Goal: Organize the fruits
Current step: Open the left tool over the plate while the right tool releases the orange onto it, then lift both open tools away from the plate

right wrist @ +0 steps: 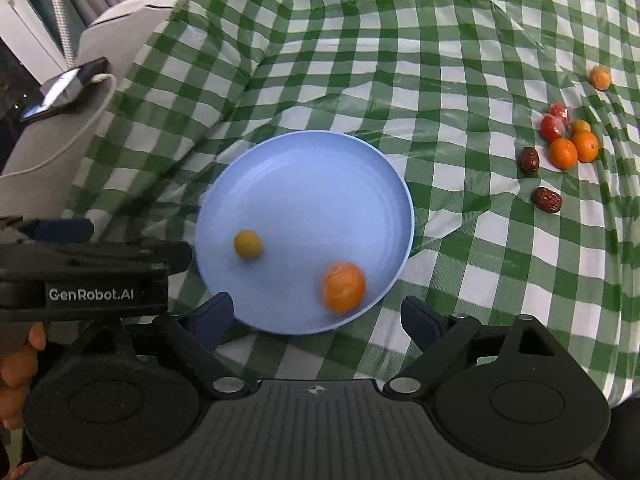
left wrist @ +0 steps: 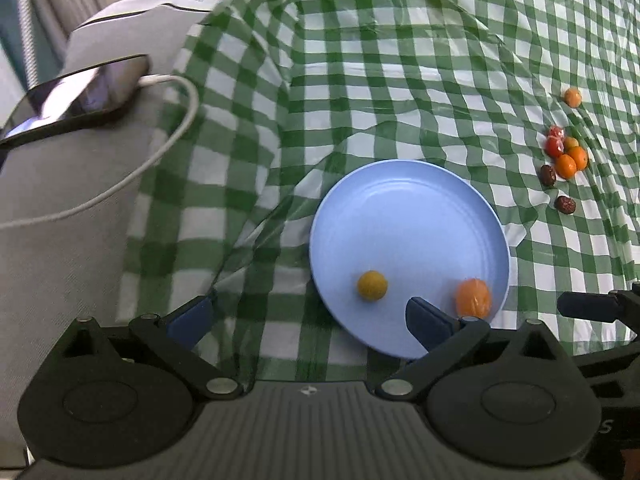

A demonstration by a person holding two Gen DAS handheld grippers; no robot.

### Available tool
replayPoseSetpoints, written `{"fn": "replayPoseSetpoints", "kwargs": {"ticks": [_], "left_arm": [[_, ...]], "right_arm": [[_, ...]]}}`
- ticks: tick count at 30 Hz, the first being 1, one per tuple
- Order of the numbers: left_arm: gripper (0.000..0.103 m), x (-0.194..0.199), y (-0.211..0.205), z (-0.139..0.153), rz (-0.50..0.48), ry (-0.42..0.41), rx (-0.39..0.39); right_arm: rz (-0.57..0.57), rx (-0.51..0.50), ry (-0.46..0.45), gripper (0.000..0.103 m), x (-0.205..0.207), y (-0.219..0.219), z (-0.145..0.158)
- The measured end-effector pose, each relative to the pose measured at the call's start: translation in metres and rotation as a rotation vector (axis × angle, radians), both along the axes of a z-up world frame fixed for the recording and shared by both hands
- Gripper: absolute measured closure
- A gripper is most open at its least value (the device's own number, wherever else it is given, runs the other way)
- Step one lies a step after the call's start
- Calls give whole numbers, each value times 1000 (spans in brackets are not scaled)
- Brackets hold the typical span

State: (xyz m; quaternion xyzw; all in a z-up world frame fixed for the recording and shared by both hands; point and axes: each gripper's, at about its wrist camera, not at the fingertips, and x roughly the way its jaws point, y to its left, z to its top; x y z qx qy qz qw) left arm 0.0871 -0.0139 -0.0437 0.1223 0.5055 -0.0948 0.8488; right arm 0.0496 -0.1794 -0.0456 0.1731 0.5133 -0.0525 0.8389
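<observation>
A green-checked tablecloth (right wrist: 400,40) carries a blue plate (right wrist: 304,184) and scattered small fruits (right wrist: 563,153).

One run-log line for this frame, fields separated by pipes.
left gripper open, empty | right gripper open, empty | round blue plastic plate holds blurred orange fruit, small yellow fruit | remaining fruit cluster on green checked cloth

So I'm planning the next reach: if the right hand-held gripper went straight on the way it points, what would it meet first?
Probably the blue plate, near its close rim, with the blurred orange fruit just beyond. The right hand-held gripper is open and empty; depth is uncertain.
</observation>
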Motion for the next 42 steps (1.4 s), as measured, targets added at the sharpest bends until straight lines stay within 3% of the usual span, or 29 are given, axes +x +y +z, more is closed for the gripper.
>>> {"fn": "replayPoseSetpoints", "kwargs": {"ticks": [12, 21, 32, 42], "left_arm": [[0, -44, 22, 37, 37, -71, -20], [0, -87, 23, 52, 5, -120, -14], [0, -123, 23, 68, -33, -179, -25], [0, -122, 12, 69, -55, -174, -20]], "right_arm": [[13, -47, -106, 10, -46, 25, 47], [-29, -73, -169, 9, -85, 29, 71], [-60, -100, -233, 9, -117, 34, 90], [-90, -82, -242, 9, -126, 22, 87]]}}
